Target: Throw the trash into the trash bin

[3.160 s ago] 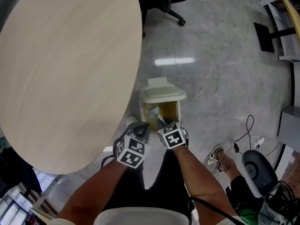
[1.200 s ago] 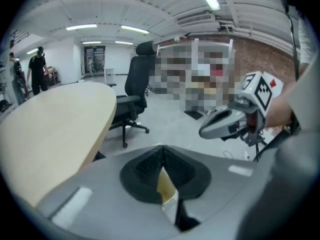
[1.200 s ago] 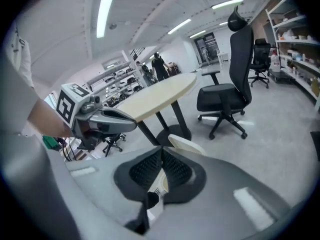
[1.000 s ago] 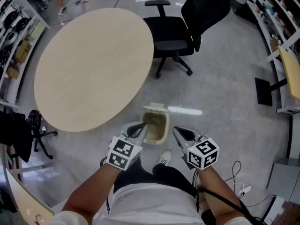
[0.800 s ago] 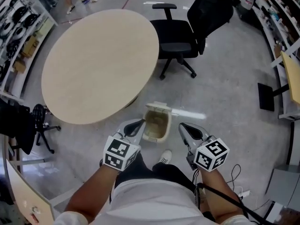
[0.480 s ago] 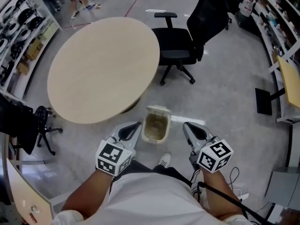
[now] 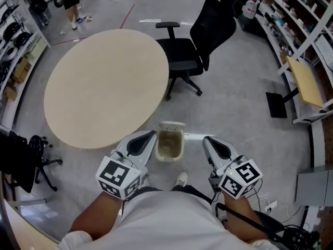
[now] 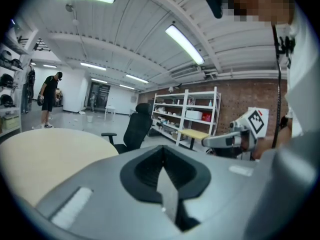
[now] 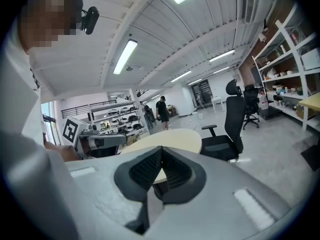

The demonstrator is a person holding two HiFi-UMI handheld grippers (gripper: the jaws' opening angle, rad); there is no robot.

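Note:
The small cream trash bin [image 7: 170,146] stands open on the grey floor, lid [image 7: 172,124] flipped back, with trash dimly visible inside. My left gripper [image 7: 151,136] hovers high to the bin's left and my right gripper [image 7: 206,141] to its right, both well above it. In the left gripper view the left gripper [image 8: 162,151] is shut with nothing between its jaws. The right gripper [image 9: 160,155] is likewise shut and empty. Each gripper view catches the other one: the right gripper [image 8: 226,140] and the left gripper [image 9: 102,141], both held about level.
A round beige table [image 7: 104,85] stands left of the bin, a black office chair [image 7: 192,43] behind it. Shelving [image 7: 296,30] lines the right side, with cables [image 7: 270,204] on the floor. A person [image 8: 49,98] stands far across the room.
Both grippers have risen away from the bin, where they were close over its mouth. The head view has also lifted, so the bin looks smaller. Both stay shut.

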